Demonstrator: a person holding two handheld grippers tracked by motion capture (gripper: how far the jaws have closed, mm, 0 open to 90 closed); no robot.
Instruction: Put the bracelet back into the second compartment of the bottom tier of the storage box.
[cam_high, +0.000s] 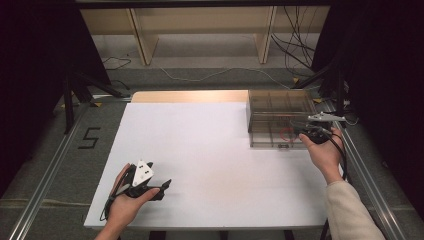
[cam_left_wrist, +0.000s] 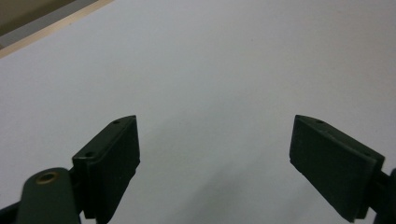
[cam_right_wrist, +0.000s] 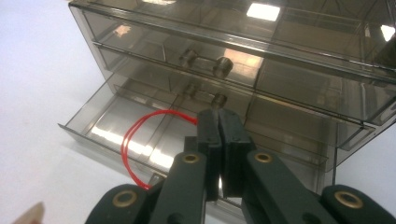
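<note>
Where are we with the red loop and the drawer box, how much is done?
Done: the bottom drawer of the smoky drawer box stands pulled open. In hand: the right claw is shut on the red loop, which hangs over that open drawer. The left claw waits open above the white table. Left, probably: release the loop into the drawer and push it shut.

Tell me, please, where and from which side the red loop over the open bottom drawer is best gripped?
Grip the red loop at its upper end, where the shut right claw already pinches it, coming from above the open drawer. The thin strand arcs free there, while its lower part hangs at the drawer's front wall, which would probably get in the way.
</note>
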